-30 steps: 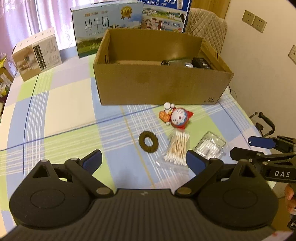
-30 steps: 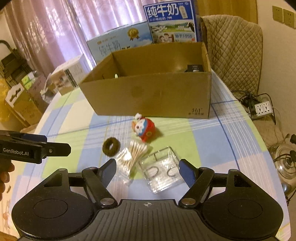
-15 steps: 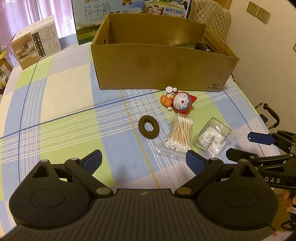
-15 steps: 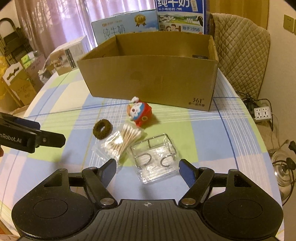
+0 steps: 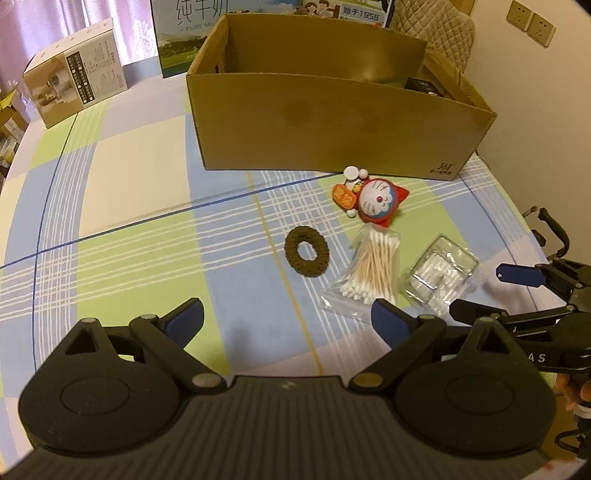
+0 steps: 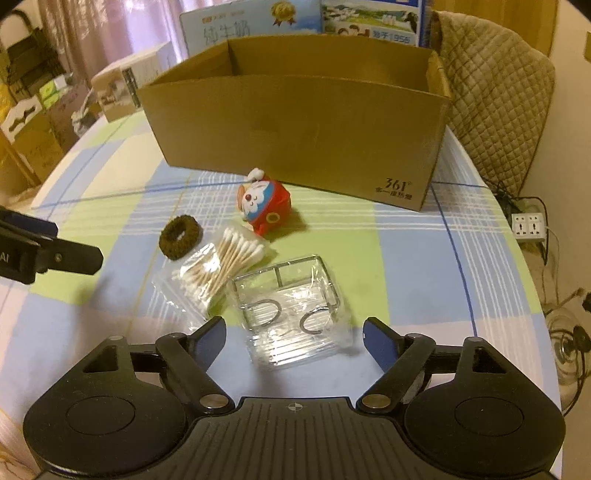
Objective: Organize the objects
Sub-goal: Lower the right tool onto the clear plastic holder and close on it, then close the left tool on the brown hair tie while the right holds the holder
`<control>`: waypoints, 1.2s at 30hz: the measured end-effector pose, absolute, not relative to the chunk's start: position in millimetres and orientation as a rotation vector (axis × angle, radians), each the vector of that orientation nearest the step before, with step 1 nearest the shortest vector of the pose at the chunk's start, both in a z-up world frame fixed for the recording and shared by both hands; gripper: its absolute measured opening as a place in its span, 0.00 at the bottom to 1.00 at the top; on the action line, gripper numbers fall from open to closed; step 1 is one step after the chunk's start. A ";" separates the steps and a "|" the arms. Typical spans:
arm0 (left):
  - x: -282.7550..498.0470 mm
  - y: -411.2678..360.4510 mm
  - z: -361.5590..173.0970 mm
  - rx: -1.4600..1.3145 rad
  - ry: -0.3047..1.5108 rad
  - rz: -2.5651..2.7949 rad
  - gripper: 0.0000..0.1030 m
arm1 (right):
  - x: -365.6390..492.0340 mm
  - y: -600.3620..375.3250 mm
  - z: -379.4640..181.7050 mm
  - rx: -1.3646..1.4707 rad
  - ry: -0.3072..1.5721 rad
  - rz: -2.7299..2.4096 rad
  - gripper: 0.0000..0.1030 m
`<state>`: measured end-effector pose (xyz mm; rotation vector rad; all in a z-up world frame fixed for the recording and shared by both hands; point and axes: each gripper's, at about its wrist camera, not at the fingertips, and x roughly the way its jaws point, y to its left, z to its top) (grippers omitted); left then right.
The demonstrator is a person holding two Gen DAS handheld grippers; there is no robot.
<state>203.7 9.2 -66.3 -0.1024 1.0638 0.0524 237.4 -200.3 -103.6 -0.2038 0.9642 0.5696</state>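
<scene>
On the checked tablecloth lie a brown hair tie [image 5: 307, 256] [image 6: 180, 237], a bag of cotton swabs [image 5: 371, 275] [image 6: 218, 271], a red cartoon-cat toy [image 5: 373, 199] [image 6: 264, 206] and a clear plastic packet with metal rings [image 6: 295, 314] [image 5: 441, 275]. Behind them stands an open cardboard box [image 5: 332, 122] [image 6: 295, 129]. My left gripper [image 5: 288, 317] is open, short of the hair tie. My right gripper [image 6: 293, 338] hovers at the near end of the clear packet with its jaws opening, touching nothing.
Milk cartons [image 6: 251, 26] stand behind the box, and a small white carton [image 5: 74, 92] sits at the table's far left. A quilted chair [image 6: 491, 103] stands to the right. The table edge curves away at the right, with a power strip [image 6: 528, 225] on the floor.
Both grippers have sunk toward the table, so the objects look larger and nearer. The right gripper's fingers have spread wider around the clear packet.
</scene>
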 end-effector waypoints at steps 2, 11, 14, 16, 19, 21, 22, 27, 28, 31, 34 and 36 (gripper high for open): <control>206.1 10.1 -69.2 -0.099 1.070 0.060 0.93 | 240.2 -197.5 -106.9 -0.228 0.957 0.573 0.77; 217.1 16.9 -81.2 -0.107 1.095 0.075 0.93 | 255.0 -182.3 -122.9 -0.295 0.961 0.624 0.77; 221.0 18.9 -85.0 -0.108 1.103 0.081 0.93 | 258.6 -179.0 -125.7 -0.300 0.964 0.646 0.77; 223.6 20.2 -87.7 -0.107 1.108 0.085 0.93 | 260.4 -177.1 -127.3 -0.306 0.968 0.653 0.76; 228.2 21.5 -91.7 -0.106 1.115 0.089 0.93 | 261.8 -176.1 -128.1 -0.310 0.963 0.662 0.68; 231.4 21.2 -94.3 -0.103 1.118 0.091 0.93 | 262.8 -176.4 -128.4 -0.310 0.961 0.675 0.63; 232.8 21.0 -95.4 -0.101 1.119 0.090 0.92 | 262.8 -176.5 -128.3 -0.313 0.960 0.682 0.63; 240.9 18.3 -102.3 -0.080 1.117 0.076 0.91 | 269.7 -182.5 -127.9 -0.291 0.962 0.653 0.63; 242.5 17.7 -103.7 -0.075 1.115 0.072 0.90 | 272.3 -184.8 -127.6 -0.285 0.964 0.640 0.63; 249.9 15.5 -110.3 -0.059 1.115 0.064 0.88 | 279.7 -191.5 -126.6 -0.267 0.970 0.608 0.63; 257.8 13.2 -117.7 -0.052 1.119 0.055 0.87 | 284.4 -197.6 -126.0 -0.250 0.974 0.586 0.63; 262.7 11.5 -122.3 -0.048 1.120 0.042 0.84 | 285.6 -199.7 -125.8 -0.244 0.975 0.581 0.63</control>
